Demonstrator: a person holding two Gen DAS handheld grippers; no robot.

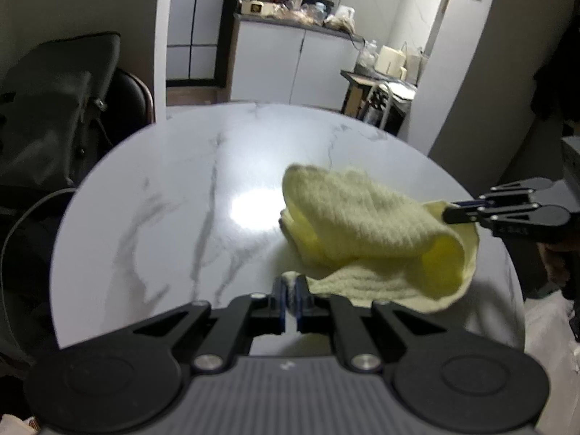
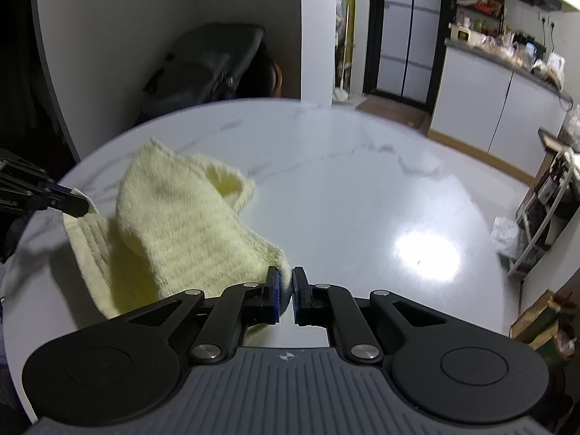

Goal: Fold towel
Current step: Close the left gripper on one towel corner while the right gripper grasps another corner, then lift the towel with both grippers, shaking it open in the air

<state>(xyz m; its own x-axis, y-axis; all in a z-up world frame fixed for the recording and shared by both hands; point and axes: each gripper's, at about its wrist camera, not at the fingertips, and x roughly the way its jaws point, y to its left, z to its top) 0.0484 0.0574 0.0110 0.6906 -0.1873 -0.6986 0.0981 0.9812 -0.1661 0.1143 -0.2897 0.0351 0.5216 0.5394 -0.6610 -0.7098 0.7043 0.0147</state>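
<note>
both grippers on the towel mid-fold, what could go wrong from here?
1. Each grip is thin: the left gripper and the right gripper pinch only a corner of the towel, so a tug could pull one free.
2. The towel hangs bunched and doubled over between them, so it may come down on the table creased, not flat.
3. It sits close to the table's near edge and could slide off.

Left gripper: matte black linkage arms with silver round screw heads at the pivots, blue pads on the inner faces of the fingers, two large black discs flanking a grey ribbed housing with a small pale mark. Right gripper: same black linkage, silver screws, blue-padded fingers, ribbed grey body bearing a small round emblem.
</note>
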